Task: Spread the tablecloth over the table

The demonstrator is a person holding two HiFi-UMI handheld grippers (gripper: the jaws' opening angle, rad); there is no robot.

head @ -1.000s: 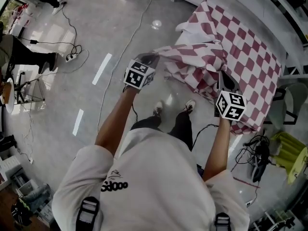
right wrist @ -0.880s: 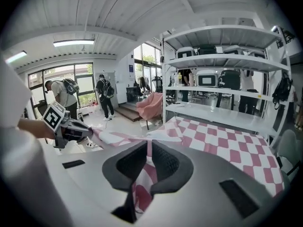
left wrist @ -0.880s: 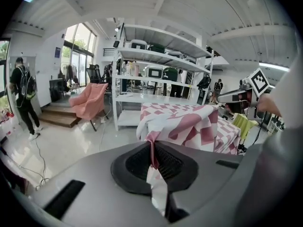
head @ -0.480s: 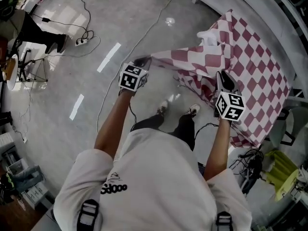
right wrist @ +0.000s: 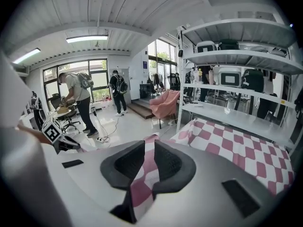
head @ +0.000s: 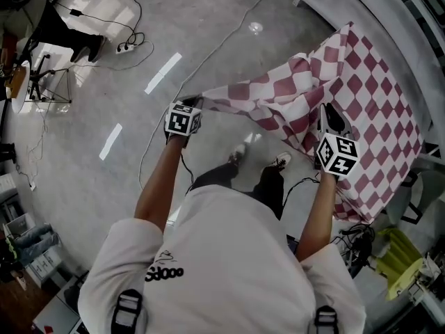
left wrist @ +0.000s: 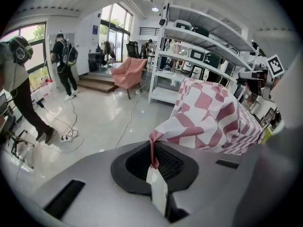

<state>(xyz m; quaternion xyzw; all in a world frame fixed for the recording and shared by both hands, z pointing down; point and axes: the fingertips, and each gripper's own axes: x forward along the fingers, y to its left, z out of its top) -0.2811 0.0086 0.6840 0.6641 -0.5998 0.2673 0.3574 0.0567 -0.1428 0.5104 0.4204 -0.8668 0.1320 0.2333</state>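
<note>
Left to right: a white power strip [head: 126, 47] lies on glossy floor; the left gripper [head: 194, 103] pinches shut on the soft red-and-white checked tablecloth [head: 361, 89] corner, beside an unreadable white tag [left wrist: 157, 186]; the cloth sags rightward to the right gripper [head: 327, 111], which is clamped on a fold, and lies flat at far right

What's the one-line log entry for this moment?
left gripper: shut on cloth | right gripper: shut on cloth | cloth: held up between both, bunched, not yet spread

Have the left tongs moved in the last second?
Yes. In the head view the left tongs have gone leftward, farther from the person's shoes, pulling the tablecloth corner out with them.
</note>
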